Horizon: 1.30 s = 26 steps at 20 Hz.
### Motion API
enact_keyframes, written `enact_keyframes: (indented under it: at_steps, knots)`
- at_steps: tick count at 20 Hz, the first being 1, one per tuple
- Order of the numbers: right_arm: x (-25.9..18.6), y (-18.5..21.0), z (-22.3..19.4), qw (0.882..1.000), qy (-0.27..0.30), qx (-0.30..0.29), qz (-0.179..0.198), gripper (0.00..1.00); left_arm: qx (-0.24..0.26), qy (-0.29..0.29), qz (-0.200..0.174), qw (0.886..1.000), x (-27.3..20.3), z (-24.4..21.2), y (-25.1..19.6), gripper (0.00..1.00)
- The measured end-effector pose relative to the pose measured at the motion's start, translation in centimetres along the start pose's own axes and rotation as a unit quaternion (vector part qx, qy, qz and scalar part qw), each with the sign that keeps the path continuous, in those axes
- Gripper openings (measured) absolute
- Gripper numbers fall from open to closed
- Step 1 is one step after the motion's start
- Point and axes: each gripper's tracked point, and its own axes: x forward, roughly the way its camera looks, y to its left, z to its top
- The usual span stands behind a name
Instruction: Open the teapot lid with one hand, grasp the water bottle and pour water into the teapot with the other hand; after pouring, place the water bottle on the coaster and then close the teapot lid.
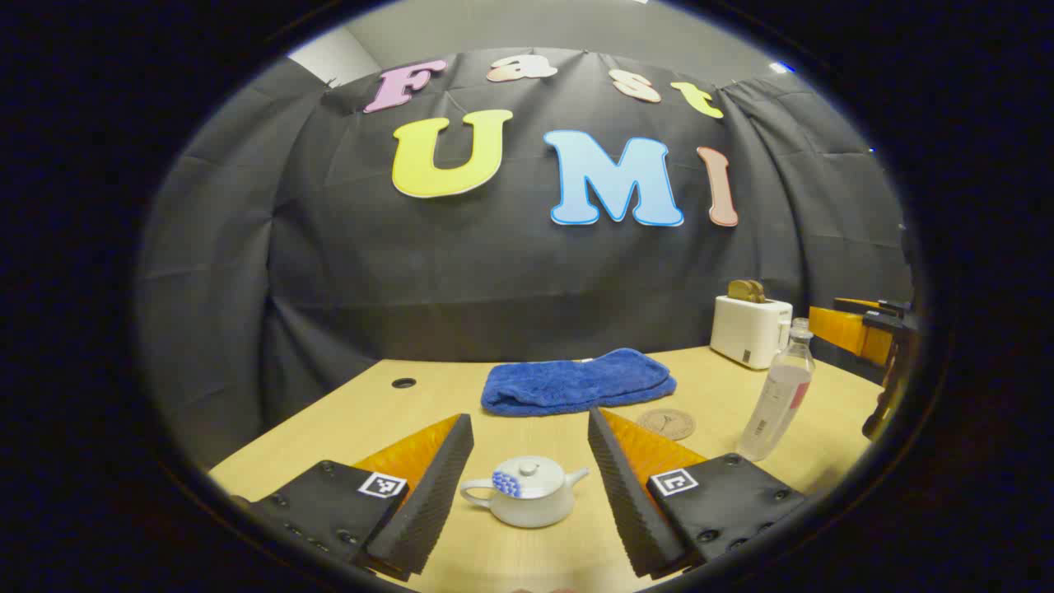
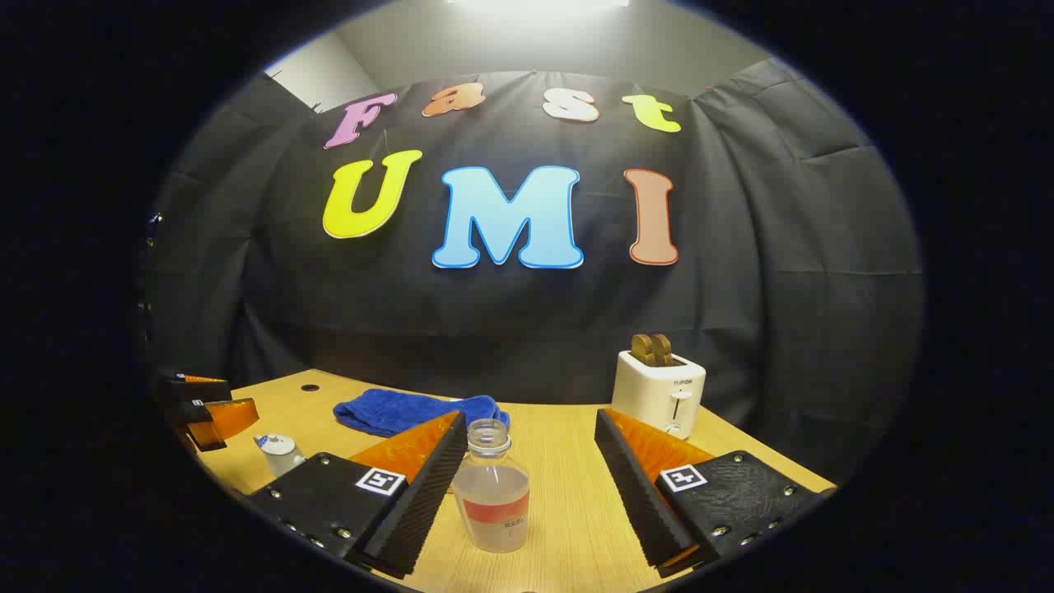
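Stock as I see it from my station.

Left gripper [image 1: 531, 441]: fingers spread wide, holding nothing. Between them on the wooden table [image 1: 329, 420] sits the teapot [image 1: 524, 492], pale grey, lid [image 1: 527, 471] on, spout pointing right, clear of both fingers.

Right gripper [image 2: 531, 436]: likewise released, fingers wide apart. The water bottle [image 2: 492, 486] stands upright between them, cap off, partly filled, just beside the left finger; I cannot tell whether it touches.

In the left gripper view I also list the coaster [image 1: 666, 423], round, lying between the teapot and the bottle, just in front of the folded blue towel [image 1: 576, 380]. A white toaster [image 1: 749, 329] with bread in its slots stands at the back right.
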Motion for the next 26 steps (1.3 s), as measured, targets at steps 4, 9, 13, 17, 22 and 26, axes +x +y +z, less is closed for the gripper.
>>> enact_keyframes:
  at_steps: [4,9,13,17,22,26]
  knots:
    - [-1.0,-0.5,0.0,1.000,-0.006,-0.016,-0.011,0.94,-0.006,0.001,-0.008,1.000,1.0,-0.4,-0.7,0.93]
    - [-1.6,-0.3,0.6,1.000,-0.014,-0.006,-0.004,0.94,-0.015,0.003,-0.005,1.000,1.1,-1.3,-0.4,0.93]
    - [-2.0,-0.3,0.5,1.000,-0.013,-0.010,-0.004,0.94,-0.016,0.003,-0.006,1.000,1.4,-2.3,-0.4,0.93]
    - [-2.1,-0.6,0.0,1.000,-0.008,-0.009,-0.006,0.94,-0.012,0.005,-0.002,1.000,2.1,-2.6,-0.3,0.93]
    - [-1.8,-0.6,-1.0,1.000,0.005,-0.008,-0.005,0.94,-0.013,0.016,-0.005,1.000,3.5,-3.7,-0.4,0.93]
    - [-1.6,-1.1,-2.0,1.000,0.015,-0.003,-0.008,0.94,-0.020,0.020,-0.003,1.000,4.8,-4.4,0.0,0.90]
